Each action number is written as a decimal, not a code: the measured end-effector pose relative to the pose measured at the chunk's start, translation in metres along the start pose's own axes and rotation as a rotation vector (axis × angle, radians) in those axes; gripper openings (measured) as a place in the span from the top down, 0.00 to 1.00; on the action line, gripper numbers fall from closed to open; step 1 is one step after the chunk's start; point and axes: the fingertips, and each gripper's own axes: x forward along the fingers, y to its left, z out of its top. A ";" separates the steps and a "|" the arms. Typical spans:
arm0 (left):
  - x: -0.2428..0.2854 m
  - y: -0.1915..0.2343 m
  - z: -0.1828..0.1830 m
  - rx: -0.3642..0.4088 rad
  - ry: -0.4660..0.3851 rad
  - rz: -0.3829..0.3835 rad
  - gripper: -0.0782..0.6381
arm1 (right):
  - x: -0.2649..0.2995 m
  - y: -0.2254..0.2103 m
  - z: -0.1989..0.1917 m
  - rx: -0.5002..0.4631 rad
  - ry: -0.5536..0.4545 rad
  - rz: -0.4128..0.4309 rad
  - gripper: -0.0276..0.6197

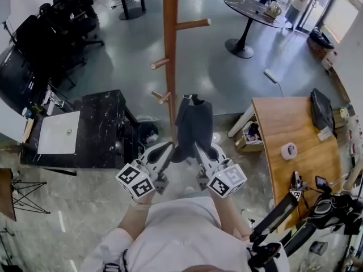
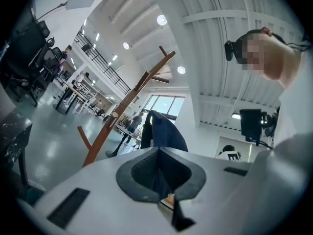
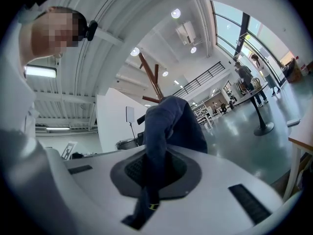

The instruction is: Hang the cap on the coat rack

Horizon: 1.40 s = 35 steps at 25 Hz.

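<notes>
Dark cap [image 1: 193,123] held up in air, stretched between both tongs, hanging on no peg. Left gripper [image 1: 168,149] clamped tight on one edge of cap, right gripper [image 1: 199,150] clamped tight on other. Wooden coat rack [image 1: 170,38] just beyond cap. Black cabinet [image 1: 102,126] to left, wooden desk [image 1: 295,135] to right.

White-clad person, a white gripper in each hand

The person wears a white shirt [image 1: 176,237] whose sleeves leave the forearms bare, and a black camera [image 2: 231,50] on the head. The left gripper [image 1: 169,147] and right gripper [image 1: 197,147] have smooth white shells, dark grey textured pads [image 2: 138,176] and a white cube [image 1: 136,180] with black square markers.
</notes>
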 end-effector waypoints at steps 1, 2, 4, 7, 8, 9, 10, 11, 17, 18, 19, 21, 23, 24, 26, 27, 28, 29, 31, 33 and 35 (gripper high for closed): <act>0.010 0.001 0.000 0.005 -0.006 -0.001 0.88 | 0.001 -0.009 0.006 0.000 -0.001 0.007 0.91; 0.020 0.001 0.002 0.009 -0.009 0.004 0.88 | 0.002 -0.017 0.012 -0.001 -0.003 0.013 0.91; 0.038 0.000 0.007 0.013 -0.019 0.012 0.88 | 0.002 -0.031 0.025 -0.003 -0.007 0.022 0.91; 0.060 -0.006 0.015 0.016 -0.018 0.039 0.88 | 0.002 -0.048 0.044 -0.007 -0.011 0.036 0.91; 0.067 -0.008 0.017 0.018 -0.014 0.048 0.88 | 0.002 -0.053 0.049 -0.008 -0.014 0.041 0.91; 0.073 -0.009 0.017 0.020 -0.014 0.051 0.88 | 0.003 -0.058 0.054 -0.009 -0.017 0.045 0.91; 0.077 -0.009 0.017 0.023 -0.016 0.053 0.88 | 0.003 -0.063 0.058 -0.010 -0.021 0.049 0.91; 0.081 -0.011 0.019 0.026 -0.014 0.057 0.88 | 0.004 -0.065 0.063 -0.013 -0.025 0.051 0.91; 0.076 -0.025 0.028 0.044 -0.012 0.070 0.88 | 0.005 -0.057 0.080 -0.019 -0.050 0.067 0.91; 0.075 -0.028 0.029 0.047 -0.009 0.073 0.88 | 0.004 -0.054 0.082 -0.021 -0.056 0.069 0.91; 0.074 -0.030 0.031 0.052 -0.010 0.073 0.88 | 0.003 -0.052 0.085 -0.024 -0.063 0.072 0.91; 0.076 -0.036 0.036 0.067 -0.018 0.069 0.88 | 0.001 -0.048 0.092 -0.035 -0.077 0.078 0.91; 0.078 -0.040 0.044 0.085 -0.031 0.060 0.88 | 0.000 -0.044 0.099 -0.048 -0.093 0.081 0.91; 0.078 -0.043 0.049 0.095 -0.037 0.052 0.88 | -0.001 -0.040 0.104 -0.054 -0.102 0.081 0.91; 0.077 -0.051 0.062 0.120 -0.048 0.029 0.88 | -0.003 -0.031 0.113 -0.072 -0.127 0.078 0.91; 0.076 -0.056 0.068 0.132 -0.053 0.014 0.88 | -0.004 -0.026 0.118 -0.085 -0.140 0.075 0.91; 0.077 -0.061 0.075 0.144 -0.056 -0.002 0.88 | -0.005 -0.021 0.124 -0.099 -0.152 0.070 0.91; 0.077 -0.067 0.082 0.158 -0.057 -0.018 0.88 | -0.005 -0.015 0.131 -0.114 -0.163 0.066 0.91; 0.083 -0.079 0.094 0.187 -0.061 -0.046 0.88 | -0.008 -0.007 0.146 -0.143 -0.187 0.059 0.91; 0.091 -0.090 0.105 0.209 -0.068 -0.071 0.88 | -0.012 -0.002 0.160 -0.165 -0.212 0.052 0.91; 0.100 -0.098 0.114 0.216 -0.082 -0.102 0.88 | -0.016 0.000 0.171 -0.185 -0.236 0.042 0.91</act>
